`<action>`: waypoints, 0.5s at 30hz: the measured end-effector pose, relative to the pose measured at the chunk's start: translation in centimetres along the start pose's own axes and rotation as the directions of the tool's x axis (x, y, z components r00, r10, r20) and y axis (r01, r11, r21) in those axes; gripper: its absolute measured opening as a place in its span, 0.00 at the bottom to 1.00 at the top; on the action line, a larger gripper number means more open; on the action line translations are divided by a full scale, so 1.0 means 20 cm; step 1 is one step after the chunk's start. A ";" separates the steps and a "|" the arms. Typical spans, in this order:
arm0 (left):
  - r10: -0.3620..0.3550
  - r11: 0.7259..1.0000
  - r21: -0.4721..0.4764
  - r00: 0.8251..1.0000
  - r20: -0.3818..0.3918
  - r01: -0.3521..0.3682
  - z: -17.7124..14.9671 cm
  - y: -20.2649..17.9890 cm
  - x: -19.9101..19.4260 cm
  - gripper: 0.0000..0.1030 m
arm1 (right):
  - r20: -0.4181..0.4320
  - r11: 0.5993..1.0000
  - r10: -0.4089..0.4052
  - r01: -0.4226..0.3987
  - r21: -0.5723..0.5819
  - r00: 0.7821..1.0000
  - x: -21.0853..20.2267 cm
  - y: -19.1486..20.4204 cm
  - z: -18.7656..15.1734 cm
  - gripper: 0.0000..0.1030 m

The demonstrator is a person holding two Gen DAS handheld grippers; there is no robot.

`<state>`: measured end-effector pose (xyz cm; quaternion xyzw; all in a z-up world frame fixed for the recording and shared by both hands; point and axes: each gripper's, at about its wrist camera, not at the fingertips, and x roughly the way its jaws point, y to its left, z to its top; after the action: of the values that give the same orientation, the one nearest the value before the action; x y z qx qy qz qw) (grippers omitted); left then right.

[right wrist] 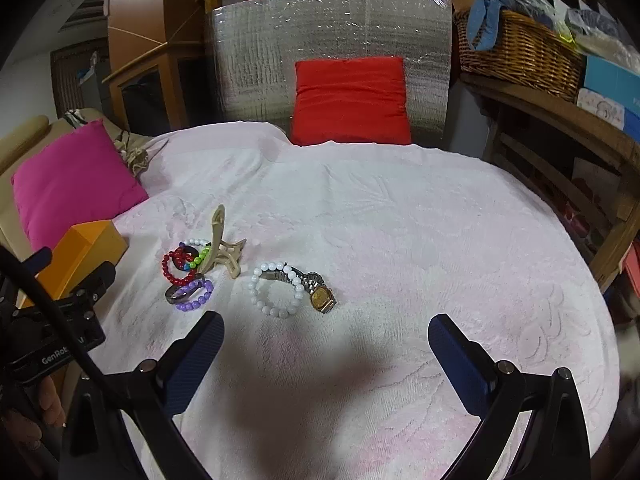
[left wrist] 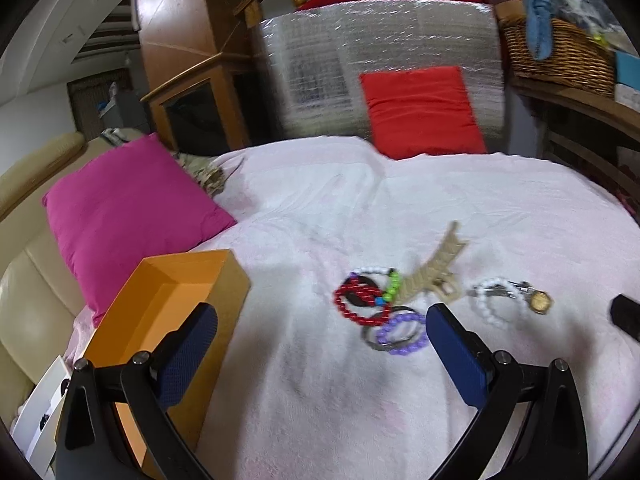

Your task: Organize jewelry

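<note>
Jewelry lies on a pale pink towel (right wrist: 380, 220). A red bead bracelet (left wrist: 356, 300) (right wrist: 176, 266), a purple bead bracelet (left wrist: 400, 334) (right wrist: 196, 296), a beige hair claw (left wrist: 432, 268) (right wrist: 222, 246), a white bead bracelet (left wrist: 490, 300) (right wrist: 276, 290) and a gold watch (left wrist: 540, 302) (right wrist: 322, 298) sit close together. An open orange box (left wrist: 160, 320) (right wrist: 86, 252) stands to their left. My left gripper (left wrist: 320, 344) is open, hovering just short of the pile, its left finger over the box. My right gripper (right wrist: 326, 352) is open and empty, short of the white bracelet and watch.
A magenta cushion (left wrist: 128, 216) lies behind the box. A red cushion (right wrist: 352, 100) leans on a silver foil panel (right wrist: 328, 28) at the back. A wicker basket (right wrist: 520, 52) sits on a wooden shelf at right. The left gripper's body (right wrist: 52, 320) shows at the right wrist view's left edge.
</note>
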<state>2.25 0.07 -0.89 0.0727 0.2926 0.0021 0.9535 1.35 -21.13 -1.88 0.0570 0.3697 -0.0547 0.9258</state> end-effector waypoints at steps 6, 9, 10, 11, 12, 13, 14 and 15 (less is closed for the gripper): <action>0.064 0.995 -0.072 0.996 -0.061 -0.068 0.01 0.14 0.14 1.00 | -0.044 0.981 0.177 -0.172 0.094 0.983 0.16 -0.03 0.12 1.00; 0.092 0.993 -0.071 0.991 -0.097 -0.099 0.01 0.20 0.18 1.00 | -0.066 0.958 0.262 -0.251 0.140 0.963 0.29 0.02 0.18 0.92; 0.097 0.992 -0.072 0.989 -0.110 -0.106 0.01 0.22 0.19 1.00 | -0.072 0.950 0.285 -0.272 0.152 0.956 0.33 0.04 0.20 0.86; 0.103 0.991 -0.076 0.988 -0.115 -0.112 0.01 0.24 0.20 1.00 | -0.074 0.940 0.312 -0.297 0.167 0.947 0.37 0.06 0.22 0.84; 0.107 0.989 -0.091 0.987 -0.120 -0.119 0.01 0.28 0.21 1.00 | -0.071 0.929 0.338 -0.321 0.182 0.938 0.42 0.09 0.24 0.83; 0.114 0.987 -0.098 0.985 -0.127 -0.127 0.00 0.29 0.22 1.00 | -0.067 0.921 0.357 -0.339 0.192 0.932 0.45 0.11 0.25 0.82; 0.121 0.985 -0.103 0.984 -0.134 -0.135 0.00 0.31 0.22 1.00 | -0.059 0.912 0.376 -0.358 0.199 0.925 0.49 0.13 0.27 0.81; 0.122 0.984 -0.109 0.983 -0.140 -0.138 0.00 0.32 0.23 1.00 | -0.057 0.904 0.392 -0.373 0.208 0.918 0.53 0.17 0.28 0.80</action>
<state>6.26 6.61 -2.57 0.0345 0.3496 0.0866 0.9323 13.20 -19.29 -4.89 0.2203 0.3890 0.0955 0.8894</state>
